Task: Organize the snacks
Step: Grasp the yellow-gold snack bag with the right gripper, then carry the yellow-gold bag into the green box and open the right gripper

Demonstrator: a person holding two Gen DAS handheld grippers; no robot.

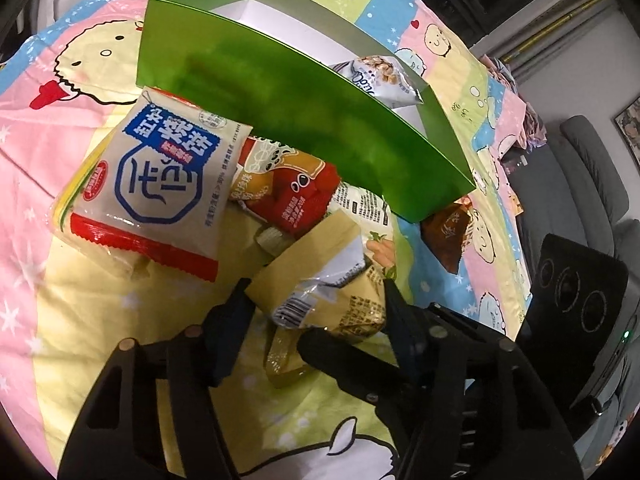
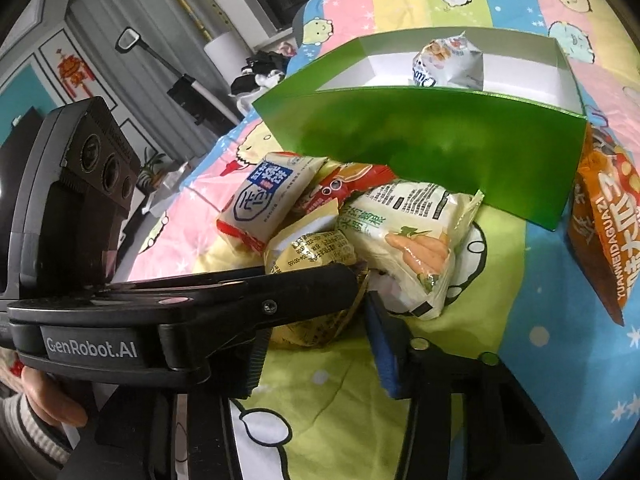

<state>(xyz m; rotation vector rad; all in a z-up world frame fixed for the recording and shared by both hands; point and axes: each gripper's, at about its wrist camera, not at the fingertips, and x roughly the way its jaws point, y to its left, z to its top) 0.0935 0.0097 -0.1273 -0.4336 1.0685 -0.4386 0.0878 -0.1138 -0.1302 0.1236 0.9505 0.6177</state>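
Note:
A green box [image 1: 304, 120] [image 2: 432, 140] lies on the bed with one silver snack bag [image 1: 384, 76] [image 2: 448, 64] inside. A pile of snacks sits in front of it: a beige-and-blue packet [image 1: 160, 176] [image 2: 268, 196], a red packet [image 1: 296, 192] [image 2: 344, 184], a carrot-print packet [image 2: 408, 236], and a yellow packet [image 1: 332, 292] [image 2: 312, 252]. My left gripper [image 1: 316, 300] is closed on the yellow packet; it shows in the right wrist view [image 2: 240, 300]. My right gripper [image 2: 320, 332] is open just behind the pile, its blue-padded fingers [image 2: 384, 344] beside the yellow packet.
An orange snack bag [image 2: 604, 220] [image 1: 448, 236] lies right of the box. The cartoon-print bedsheet [image 1: 40, 184] [image 2: 520, 280] covers the surface. Furniture and a door stand beyond the bed's edge [image 2: 80, 60].

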